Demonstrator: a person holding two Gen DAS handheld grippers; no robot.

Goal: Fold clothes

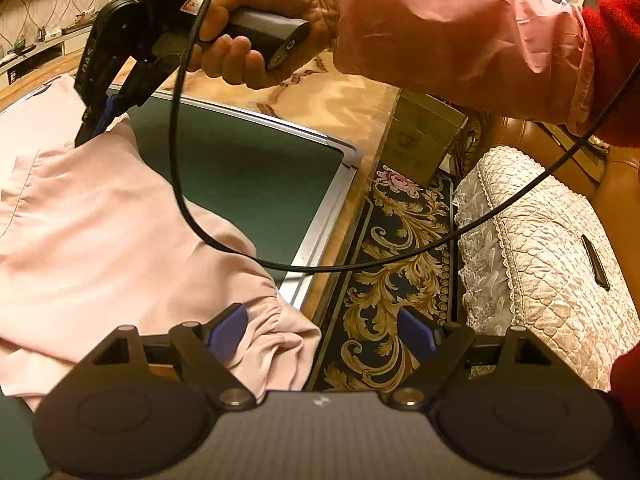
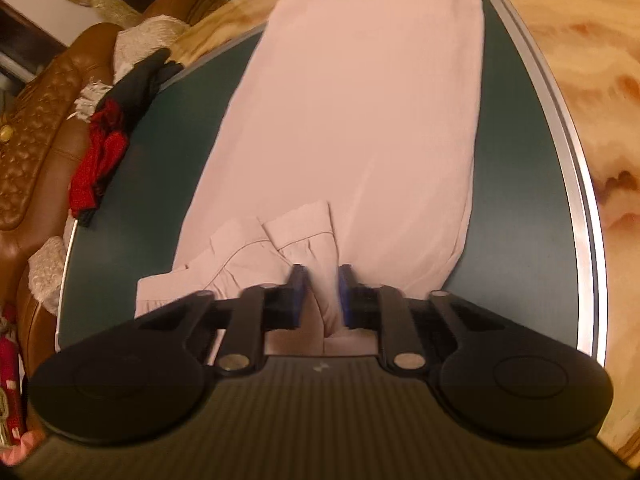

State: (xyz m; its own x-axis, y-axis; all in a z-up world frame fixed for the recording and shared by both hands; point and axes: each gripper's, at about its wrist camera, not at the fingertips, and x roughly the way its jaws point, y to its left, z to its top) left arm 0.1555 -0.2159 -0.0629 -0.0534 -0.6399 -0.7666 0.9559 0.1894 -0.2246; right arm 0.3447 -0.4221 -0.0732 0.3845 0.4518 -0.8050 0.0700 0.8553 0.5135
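Note:
A pale pink garment (image 2: 352,120) lies spread lengthwise on a dark green mat (image 2: 520,200), with a folded collar or cuff part near its close end. My right gripper (image 2: 322,272) is shut on a raised fold of that close end. In the left wrist view the right gripper (image 1: 98,120) pinches the pink garment (image 1: 100,220) at the upper left, held by a hand in a pink sleeve (image 1: 460,40). My left gripper (image 1: 322,316) stands wide open over the mat's corner. A gathered end of the cloth lies by its left finger (image 1: 230,328), not gripped.
The green mat (image 1: 248,176) has a silver rim and rests on a marble-patterned table (image 1: 320,96). A black cable (image 1: 180,184) loops over the cloth. Beyond the table edge are a patterned rug (image 1: 400,240), a quilted cushion (image 1: 540,248) and a box (image 1: 428,136). Red and black cloth (image 2: 104,152) lies by a brown sofa (image 2: 36,120).

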